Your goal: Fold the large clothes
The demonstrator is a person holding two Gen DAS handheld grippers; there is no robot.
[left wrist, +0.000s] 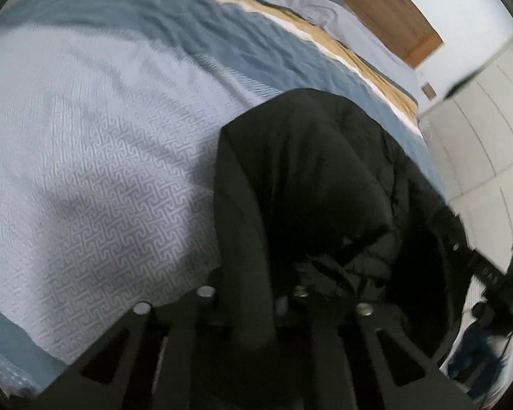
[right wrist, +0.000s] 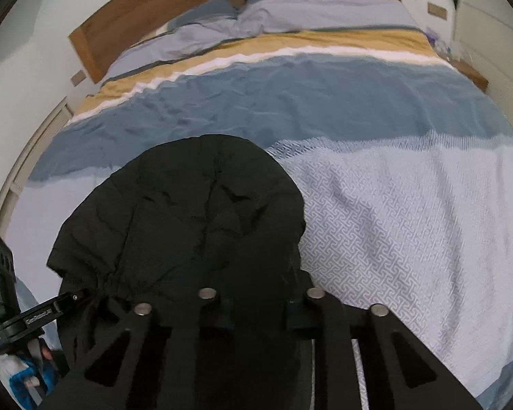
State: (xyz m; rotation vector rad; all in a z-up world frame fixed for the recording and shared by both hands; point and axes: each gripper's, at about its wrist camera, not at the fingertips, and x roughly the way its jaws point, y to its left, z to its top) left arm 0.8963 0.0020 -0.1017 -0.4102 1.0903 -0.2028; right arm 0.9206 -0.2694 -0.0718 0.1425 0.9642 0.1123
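Both grippers clamp a black jacket [right wrist: 188,222] at the foot of the bed [right wrist: 410,239]: left gripper [left wrist: 253,307] and right gripper [right wrist: 260,307] each pinch its near edge, hood toward the headboard [right wrist: 222,3].

A black padded jacket [right wrist: 201,225] lies on the near part of a bed, on the pale cover with a woven key pattern. Its fabric is matt and quilted, creased in soft puffy panels. In the right wrist view the part shown is rounded like a hood, spread fairly flat with its curved edge toward the blue band of the bedding; a gathered, puckered seam runs along its near left side. In the left wrist view the same jacket [left wrist: 311,177] rises in a dark mound, with a smooth flat panel on its left and crumpled folds bunched at the near edge, where it hangs off the bed side
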